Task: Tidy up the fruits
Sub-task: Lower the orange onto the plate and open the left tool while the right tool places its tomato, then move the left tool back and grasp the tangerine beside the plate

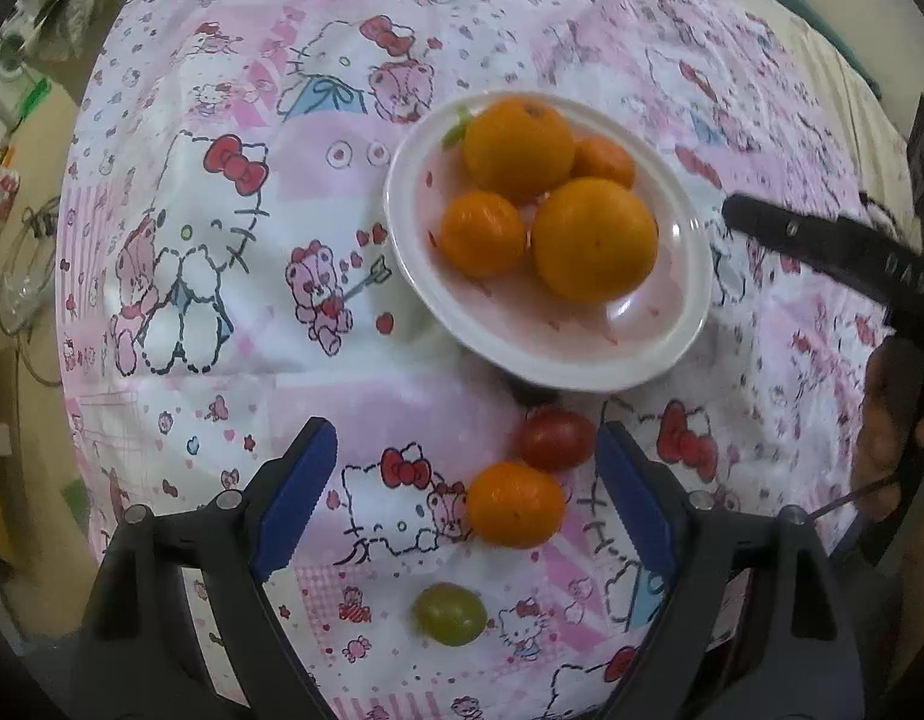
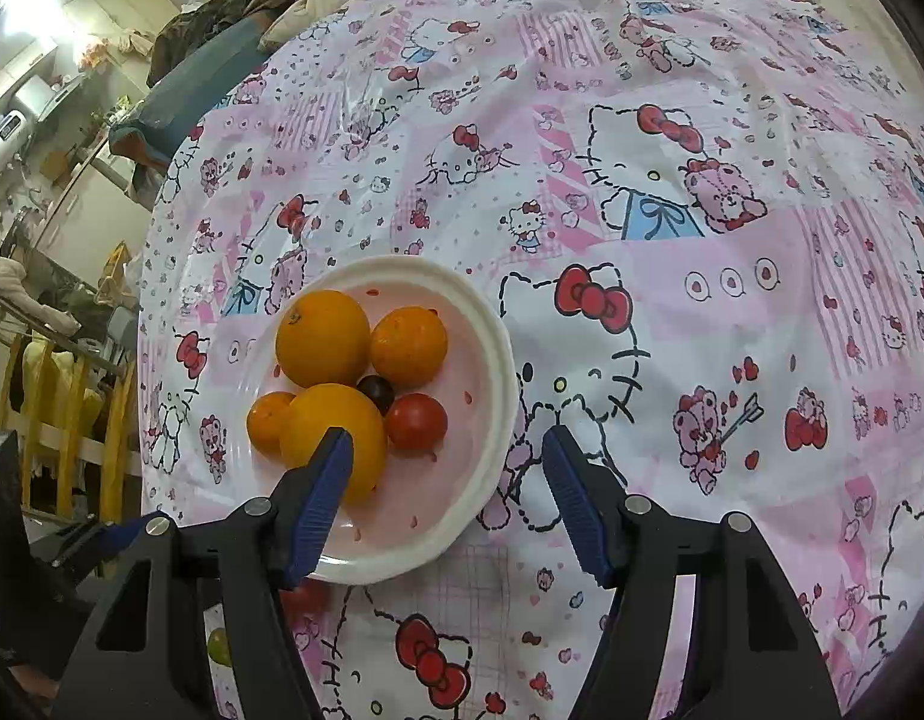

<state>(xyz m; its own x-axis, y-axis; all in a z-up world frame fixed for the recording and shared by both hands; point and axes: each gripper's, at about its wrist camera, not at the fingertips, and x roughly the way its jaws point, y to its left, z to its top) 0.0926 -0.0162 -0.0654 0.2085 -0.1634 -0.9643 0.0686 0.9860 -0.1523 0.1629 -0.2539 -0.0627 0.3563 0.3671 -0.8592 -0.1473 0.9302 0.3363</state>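
- Plate (image 1: pixel 654 354), white with pale pink inside, on the Hello Kitty cloth (image 1: pixel 222 192) in the left wrist view; four orange fruits on it, two large and two small.
- Loose on the cloth, just off the near rim: red tomato (image 1: pixel 555 437), small orange (image 1: pixel 515 504) touching it, green grape (image 1: pixel 450 613) a little nearer the camera.
- Left gripper (image 1: pixel 465 462) spread wide, blue pads bare, holding nothing; small orange and tomato between the fingers, toward the right one.
- Black finger of the right gripper (image 1: pixel 822 246) entering from the right edge, beside the plate rim.
- Right wrist view: same plate (image 2: pixel 498 330) seen from the other side; besides the four oranges, a red tomato (image 2: pixel 415 422) and a dark grape (image 2: pixel 376 391) on the plate, both hidden in the left view.
- Right gripper (image 2: pixel 444 450) wide open and empty, above the plate's near edge, left pad over a large orange (image 2: pixel 333 438).
- Green grape (image 2: pixel 219 647) only a sliver behind the left finger here.
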